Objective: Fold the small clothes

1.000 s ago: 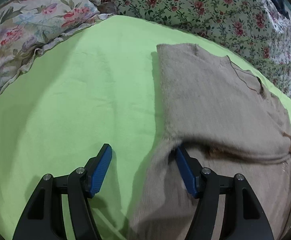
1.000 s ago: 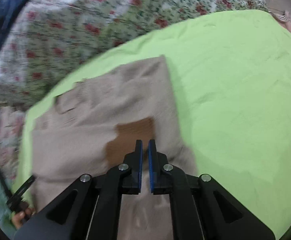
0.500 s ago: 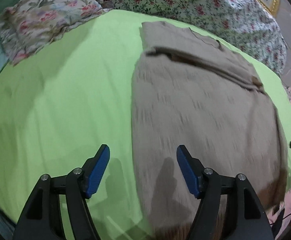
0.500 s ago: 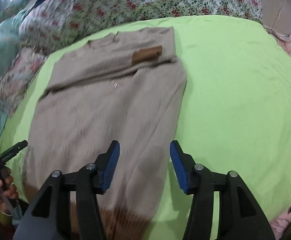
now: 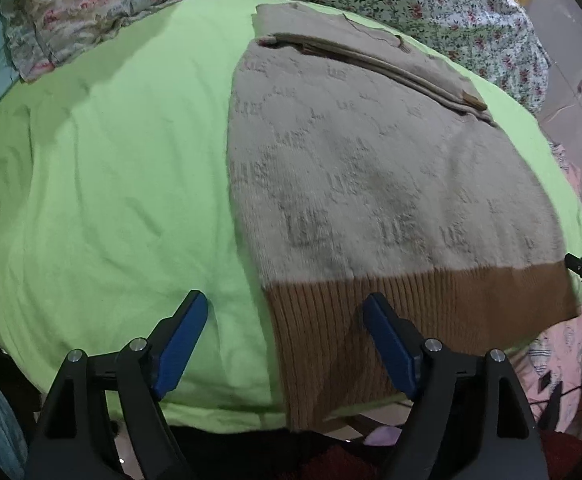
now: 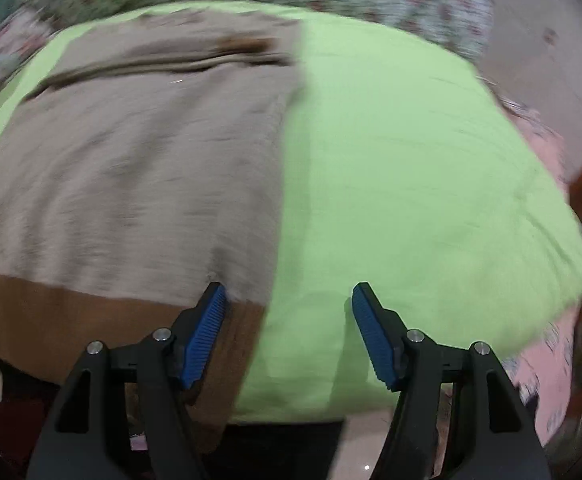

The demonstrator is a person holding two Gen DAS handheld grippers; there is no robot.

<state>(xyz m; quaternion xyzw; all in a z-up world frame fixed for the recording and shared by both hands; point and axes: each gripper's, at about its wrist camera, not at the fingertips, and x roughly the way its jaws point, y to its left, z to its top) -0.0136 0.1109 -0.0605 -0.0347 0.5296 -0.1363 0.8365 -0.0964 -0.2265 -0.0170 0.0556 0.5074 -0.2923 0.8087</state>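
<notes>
A beige knitted sweater (image 5: 371,184) with a brown ribbed hem (image 5: 411,312) lies flat on a green sheet (image 5: 111,184); its sleeves are folded across the far part. My left gripper (image 5: 287,340) is open and empty, straddling the hem's left corner at the bed's near edge. In the right wrist view the sweater (image 6: 131,168) is blurred. My right gripper (image 6: 287,332) is open and empty, straddling the hem's right corner (image 6: 243,320).
A floral pillow (image 5: 83,12) lies at the far left and a floral quilt (image 5: 431,4) along the back. The hem hangs over the bed's near edge. A pink cloth (image 5: 555,356) lies lower right. The floor (image 6: 531,40) lies beyond the bed.
Both grippers have pulled back from the sweater's far part to its hem at the near edge. The right gripper, shut a second ago, has opened. The right view is in motion.
</notes>
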